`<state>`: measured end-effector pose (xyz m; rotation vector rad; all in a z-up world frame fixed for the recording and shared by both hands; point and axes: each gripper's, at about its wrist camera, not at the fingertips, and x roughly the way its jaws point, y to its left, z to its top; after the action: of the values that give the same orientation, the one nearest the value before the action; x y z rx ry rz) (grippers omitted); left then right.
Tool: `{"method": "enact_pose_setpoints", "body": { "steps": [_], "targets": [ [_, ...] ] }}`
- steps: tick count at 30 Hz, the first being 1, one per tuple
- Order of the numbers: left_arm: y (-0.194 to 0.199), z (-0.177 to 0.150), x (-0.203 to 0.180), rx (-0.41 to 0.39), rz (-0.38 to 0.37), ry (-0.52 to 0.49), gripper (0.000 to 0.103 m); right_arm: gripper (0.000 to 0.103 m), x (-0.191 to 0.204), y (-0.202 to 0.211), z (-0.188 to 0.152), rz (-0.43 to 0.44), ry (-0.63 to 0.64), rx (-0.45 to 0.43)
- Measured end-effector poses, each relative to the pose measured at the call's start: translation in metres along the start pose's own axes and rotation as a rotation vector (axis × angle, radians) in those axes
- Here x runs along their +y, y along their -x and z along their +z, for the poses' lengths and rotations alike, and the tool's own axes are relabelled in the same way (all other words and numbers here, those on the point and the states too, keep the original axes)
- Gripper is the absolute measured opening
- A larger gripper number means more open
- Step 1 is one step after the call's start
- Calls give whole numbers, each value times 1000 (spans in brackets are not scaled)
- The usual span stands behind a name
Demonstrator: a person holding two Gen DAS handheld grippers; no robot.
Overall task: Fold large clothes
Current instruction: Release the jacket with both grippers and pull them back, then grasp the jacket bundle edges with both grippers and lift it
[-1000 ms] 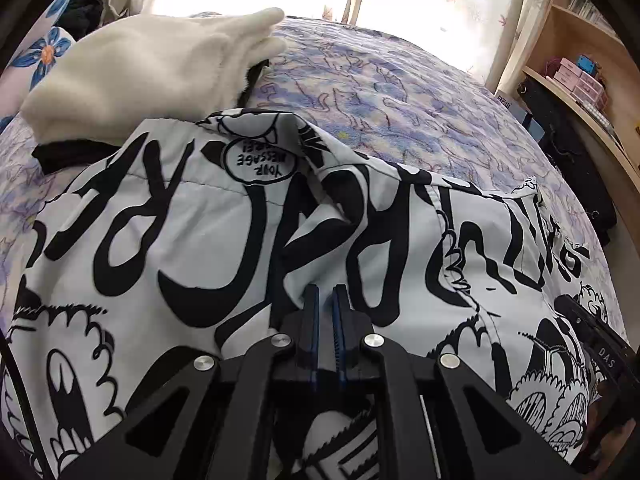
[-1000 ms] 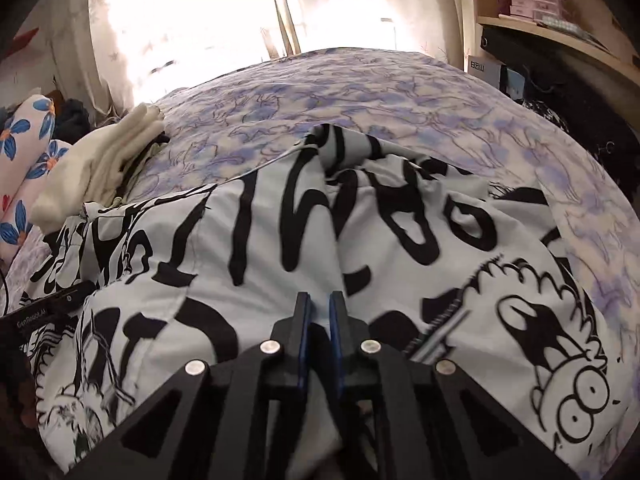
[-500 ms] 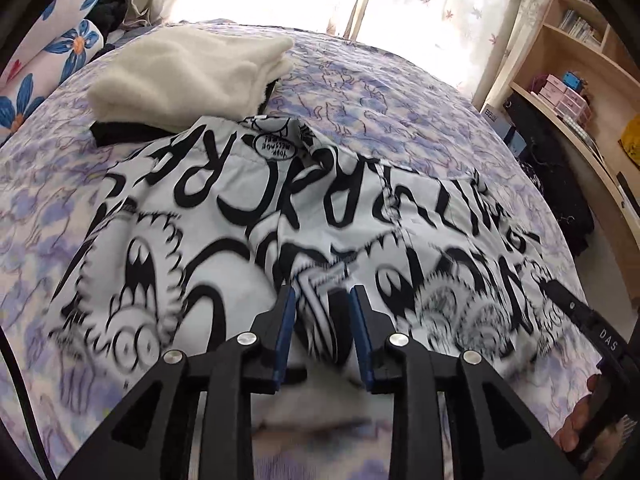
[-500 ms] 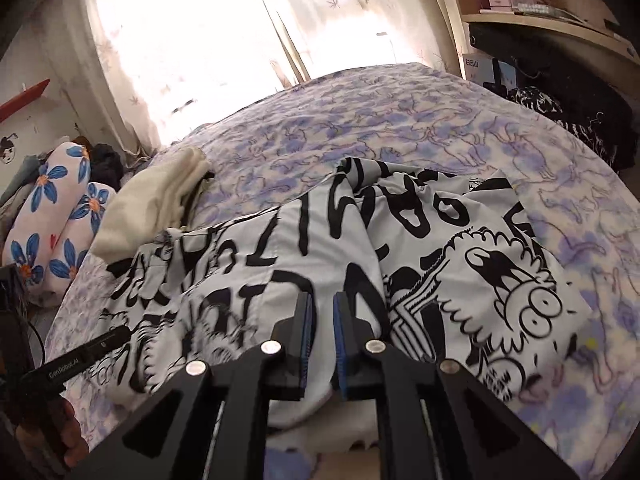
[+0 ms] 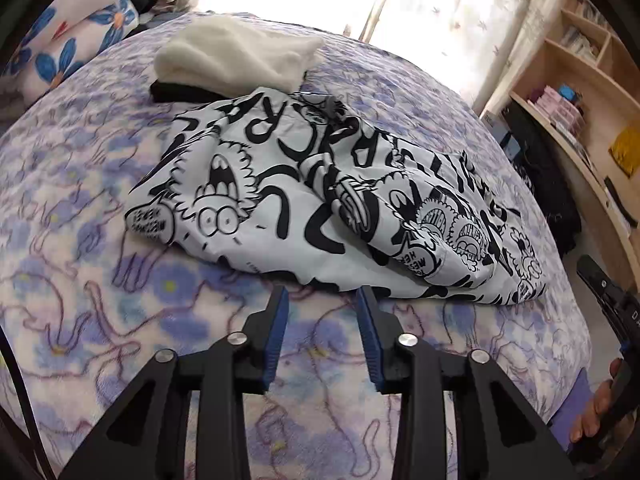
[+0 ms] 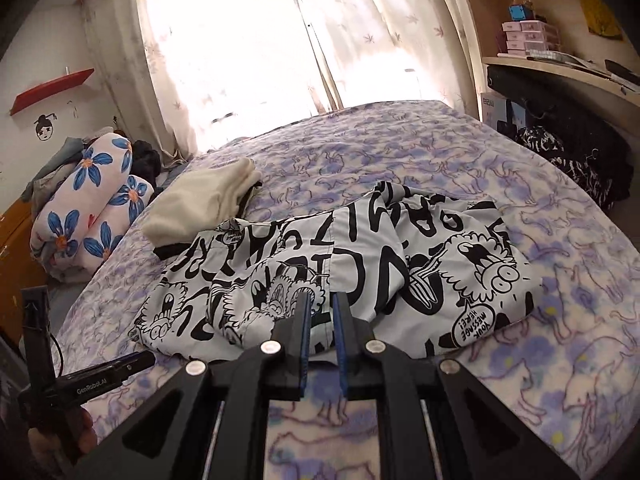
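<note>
A large white garment with black cartoon print (image 5: 320, 200) lies crumpled in a loose heap on the purple-patterned bed; it also shows in the right wrist view (image 6: 352, 268). My left gripper (image 5: 322, 300) is open and empty, just short of the garment's near edge. My right gripper (image 6: 320, 304) has its jaws a narrow gap apart over the garment's near edge; no cloth shows between them. The other gripper shows at the right edge of the left view (image 5: 608, 300) and at the lower left of the right view (image 6: 92, 380).
A folded cream garment on a black one (image 5: 236, 60) lies at the far side of the bed (image 5: 120, 300), touching the printed garment. Flowered pillows (image 6: 88, 208) lie at the far left. Wooden shelves (image 5: 580, 112) and dark bags (image 6: 576, 152) stand to the right. Curtained window behind.
Both grippers have let go of the garment and pulled back and up from it. The left jaws opened wide. The garment dropped into a heap on the bed.
</note>
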<state>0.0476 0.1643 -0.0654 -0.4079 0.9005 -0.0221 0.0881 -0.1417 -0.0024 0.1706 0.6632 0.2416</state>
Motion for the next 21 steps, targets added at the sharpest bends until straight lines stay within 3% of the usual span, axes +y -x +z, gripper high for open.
{"method": "enact_pose_setpoints", "body": {
  "steps": [4,6,12,17,21],
  "targets": [
    [5,-5,23,-11,-42,76,57,11,8,11,2,2,11,-22],
    [5,-7,35,-17,-61,103,60,12,12,8,4,0,14,-29],
    [-21,-1,69,-1,-100,187,62,12,19,-26,1,8,-26,1],
    [-59,8,98,42,-111,281,62,12,37,-78,7,8,9,49],
    [-90,20,118,55,-168,356,66,12,51,-124,20,-22,44,56]
  ]
}}
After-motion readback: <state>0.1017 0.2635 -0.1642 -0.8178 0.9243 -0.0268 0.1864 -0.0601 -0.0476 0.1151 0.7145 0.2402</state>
